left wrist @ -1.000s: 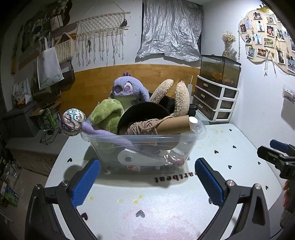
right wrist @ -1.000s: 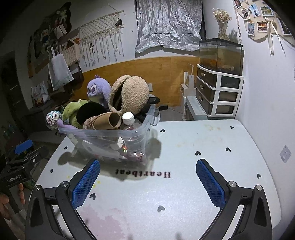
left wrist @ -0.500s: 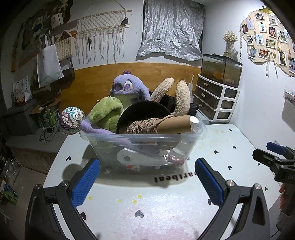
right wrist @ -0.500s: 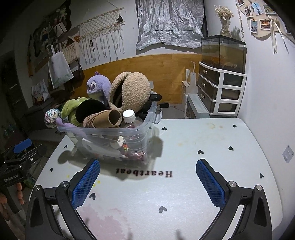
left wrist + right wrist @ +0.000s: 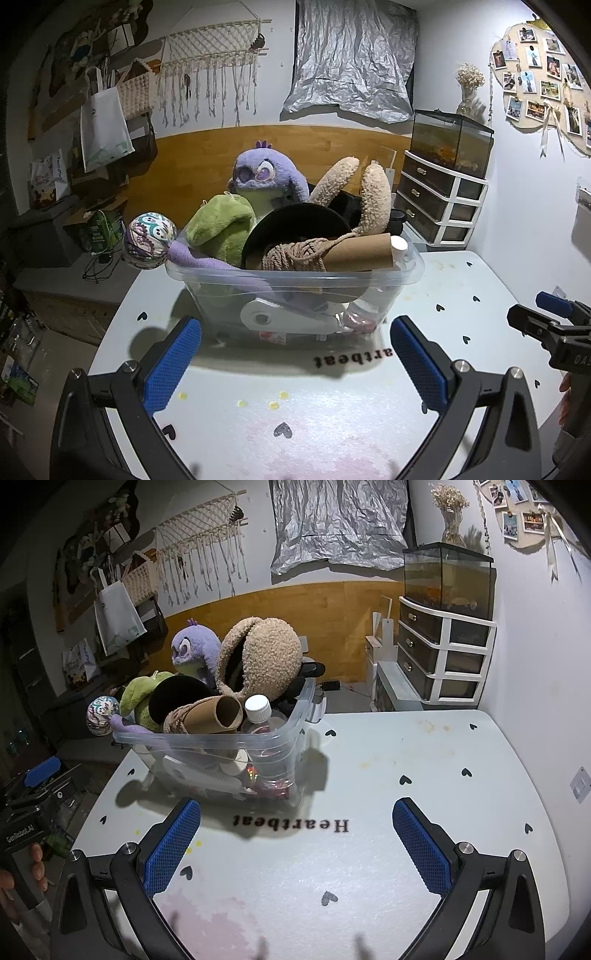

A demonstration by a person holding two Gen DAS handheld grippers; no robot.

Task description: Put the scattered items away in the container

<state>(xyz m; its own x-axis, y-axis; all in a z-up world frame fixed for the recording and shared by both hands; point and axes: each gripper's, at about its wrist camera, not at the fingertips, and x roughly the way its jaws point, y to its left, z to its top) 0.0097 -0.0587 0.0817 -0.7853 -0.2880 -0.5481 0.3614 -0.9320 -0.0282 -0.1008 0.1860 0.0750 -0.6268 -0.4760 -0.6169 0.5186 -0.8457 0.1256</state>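
From my left wrist view, the left gripper hangs spread wide and empty; the clear container, heaped with a purple plush, sits just ahead on the table, hiding part of the print so I read only "artbeat". It has crept slightly nearer than a second ago.

On my right wrist view, the right gripper is likewise spread, empty. "Heartbeat" reads whole; "GenRobot.AI" marks the other gripper's body.

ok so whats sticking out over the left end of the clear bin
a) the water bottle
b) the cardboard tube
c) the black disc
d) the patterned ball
d: the patterned ball hangs outside the clear bin past its left rim, on a purple limb; the other three sit inside.
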